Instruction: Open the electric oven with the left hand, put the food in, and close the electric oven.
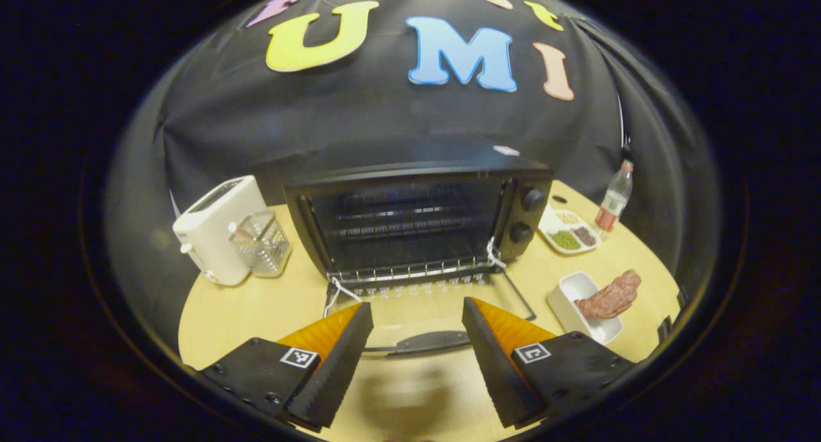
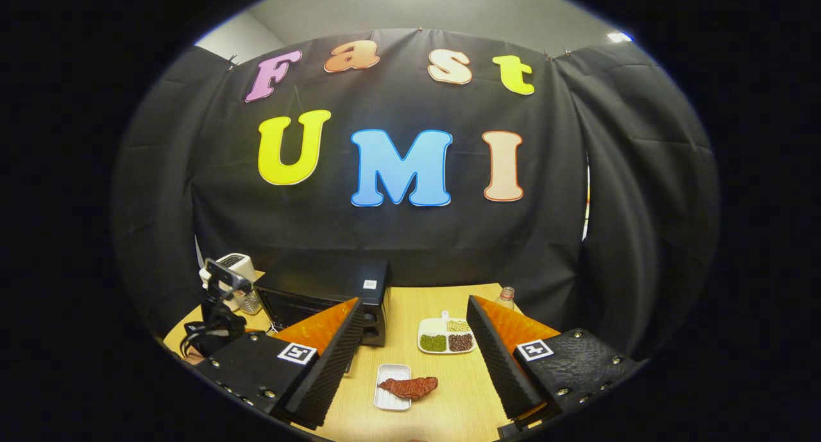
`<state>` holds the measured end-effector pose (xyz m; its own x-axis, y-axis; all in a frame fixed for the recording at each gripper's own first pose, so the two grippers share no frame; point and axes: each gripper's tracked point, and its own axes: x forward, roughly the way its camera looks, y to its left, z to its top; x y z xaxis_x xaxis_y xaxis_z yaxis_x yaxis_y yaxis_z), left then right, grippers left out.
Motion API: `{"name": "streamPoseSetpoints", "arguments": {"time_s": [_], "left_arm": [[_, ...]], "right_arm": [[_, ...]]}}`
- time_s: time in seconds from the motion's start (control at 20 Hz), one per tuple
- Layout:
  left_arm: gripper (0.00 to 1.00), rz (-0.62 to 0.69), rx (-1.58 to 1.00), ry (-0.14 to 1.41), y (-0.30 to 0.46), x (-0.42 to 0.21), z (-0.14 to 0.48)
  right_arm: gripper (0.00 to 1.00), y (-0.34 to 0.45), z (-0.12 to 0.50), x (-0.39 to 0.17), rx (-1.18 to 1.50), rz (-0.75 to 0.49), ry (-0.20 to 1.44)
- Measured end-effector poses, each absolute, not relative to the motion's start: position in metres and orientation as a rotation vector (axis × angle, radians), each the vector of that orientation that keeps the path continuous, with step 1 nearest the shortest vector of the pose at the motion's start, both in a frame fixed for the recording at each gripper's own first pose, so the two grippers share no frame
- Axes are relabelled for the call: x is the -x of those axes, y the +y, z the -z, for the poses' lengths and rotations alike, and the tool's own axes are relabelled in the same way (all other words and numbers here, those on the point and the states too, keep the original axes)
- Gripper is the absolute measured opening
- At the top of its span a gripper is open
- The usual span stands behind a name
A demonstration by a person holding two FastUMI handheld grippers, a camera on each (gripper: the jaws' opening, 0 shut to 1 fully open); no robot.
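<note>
Meat (image 2: 408, 387) on white dish (image 2: 392, 378), oven (image 1: 417, 217) door (image 1: 428, 304) down flat.
Right gripper (image 2: 414, 355): jaws spread, empty, hanging above the meat at 6 o'clock between them, nearer than the left gripper (image 1: 417, 346), also spread and empty. Meat's long axis runs 9-to-3, overhanging the dish toward 3. Oven mouth lies at 10 o'clock.

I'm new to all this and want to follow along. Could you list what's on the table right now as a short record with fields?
oven: door folded down flat, inside bare
food: reddish piece lying across a small white dish, right of the oven
left gripper: open, over the lowered door
right gripper: open, above the food
other items: toaster, sectioned plate, bottle
</note>
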<state>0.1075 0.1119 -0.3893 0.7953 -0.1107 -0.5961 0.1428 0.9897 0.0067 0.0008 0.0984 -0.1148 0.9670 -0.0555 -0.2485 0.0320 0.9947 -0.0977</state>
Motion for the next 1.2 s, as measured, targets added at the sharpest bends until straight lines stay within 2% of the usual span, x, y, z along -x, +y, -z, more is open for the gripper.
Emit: {"name": "streamPoseSetpoints", "arguments": {"time_s": [0.1,0.15,0.2,0.25,0.3,0.35,0.65,0.95,1.1,1.2], "left_arm": [[0.96,0.129,-0.033,0.536,0.109,-0.117,0.338],[1.00,0.124,-0.025,0.490,0.107,-0.118,0.313],[0.95,0.119,-0.015,0.445,0.104,-0.120,0.286],[0.95,0.115,0.000,0.400,0.100,-0.119,0.257],[1.00,0.113,0.013,0.352,0.096,-0.119,0.228],[0.95,0.106,0.019,0.299,0.094,-0.119,0.200],[0.97,0.072,0.073,0.072,0.086,-0.108,0.054],[1.00,0.016,0.034,-0.053,0.085,-0.086,-0.032],[1.00,-0.008,0.029,-0.063,0.087,-0.079,-0.048],[0.94,-0.033,0.030,-0.043,0.090,-0.077,-0.042]], "right_arm": [[0.98,0.090,0.124,-0.009,0.060,0.016,0.267],[0.98,0.082,0.130,-0.014,0.037,0.011,0.283],[0.98,0.074,0.139,-0.018,0.012,0.010,0.308],[0.98,0.067,0.148,-0.023,-0.014,0.006,0.333],[0.98,0.061,0.158,-0.027,-0.043,-0.001,0.360],[0.98,0.055,0.169,-0.031,-0.073,-0.010,0.387],[0.98,0.022,0.244,-0.040,-0.247,-0.051,0.544],[0.98,0.016,0.333,-0.033,-0.545,-0.095,0.750],[0.98,0.019,0.360,-0.027,-0.665,-0.118,0.803],[0.98,0.023,0.373,-0.023,-0.705,-0.138,0.835]]}}
